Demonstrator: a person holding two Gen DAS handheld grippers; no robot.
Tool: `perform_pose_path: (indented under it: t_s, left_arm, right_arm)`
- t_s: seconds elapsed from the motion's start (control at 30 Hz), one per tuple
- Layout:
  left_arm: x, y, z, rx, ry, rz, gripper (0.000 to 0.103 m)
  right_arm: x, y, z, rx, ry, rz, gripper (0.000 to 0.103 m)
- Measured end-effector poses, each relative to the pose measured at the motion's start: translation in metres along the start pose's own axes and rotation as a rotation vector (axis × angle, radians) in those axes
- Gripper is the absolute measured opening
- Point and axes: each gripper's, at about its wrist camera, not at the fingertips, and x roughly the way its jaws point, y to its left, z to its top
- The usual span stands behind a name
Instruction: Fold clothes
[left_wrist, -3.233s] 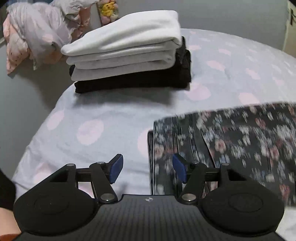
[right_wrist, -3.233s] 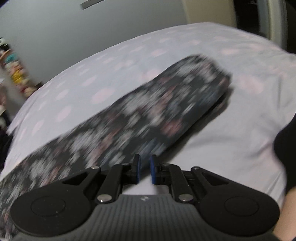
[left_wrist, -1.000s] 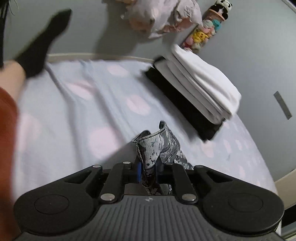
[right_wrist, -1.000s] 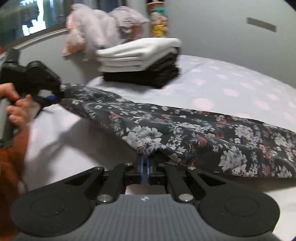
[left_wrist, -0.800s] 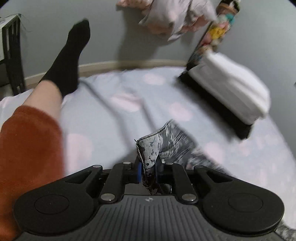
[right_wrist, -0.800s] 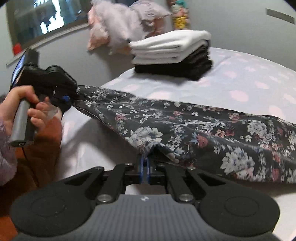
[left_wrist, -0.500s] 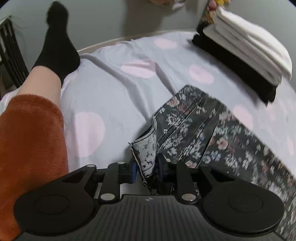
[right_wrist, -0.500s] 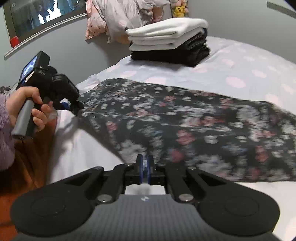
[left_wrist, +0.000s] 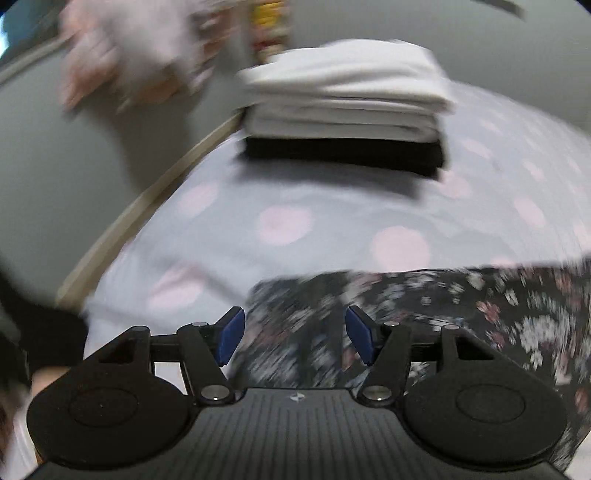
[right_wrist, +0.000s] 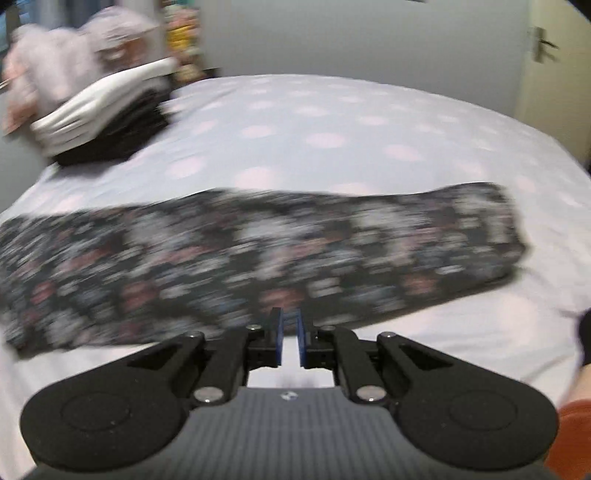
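Note:
A long dark floral garment (left_wrist: 461, 306) lies flat across the spotted bed (left_wrist: 280, 221), folded into a narrow strip. In the right wrist view the same floral garment (right_wrist: 258, 251) stretches from the left edge to the right. My left gripper (left_wrist: 295, 336) is open just above the garment's left end, with nothing between its fingers. My right gripper (right_wrist: 290, 338) sits at the garment's near edge, about midway along. Its jaws are almost together, with a thin gap and no cloth in it. Both views are motion-blurred.
A stack of folded white and black clothes (left_wrist: 343, 96) stands at the bed's far left corner (right_wrist: 103, 122). A heap of pale pink clothes (left_wrist: 122, 55) and small toys (left_wrist: 269, 29) lie behind it. An orange-clad knee (right_wrist: 569, 439) is at lower right.
Both grippers have let go of the floral garment, which now lies flat on the bed. The left gripper has opened wide, and both have pulled back and swung round.

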Motion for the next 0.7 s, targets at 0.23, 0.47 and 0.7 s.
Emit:
perform_pose_path:
  t_s: [0.23, 0.47, 0.7]
  left_arm:
    - [0.033, -0.088, 0.022, 0.373, -0.032, -0.15, 0.071]
    - [0.054, -0.159, 0.021, 0.608, -0.052, -0.28, 0.071]
    - [0.079, -0.201, 0.012, 0.773, -0.033, -0.291, 0.062]
  right_arm:
    - [0.028, -0.107, 0.046, 0.093, -0.029, -0.216, 0.03]
    - [0.08, -0.173, 0.08, 0.154, -0.045, -0.322, 0.045]
    - [0.119, -0.182, 0.089, 0.114, -0.023, -0.311, 0.045]
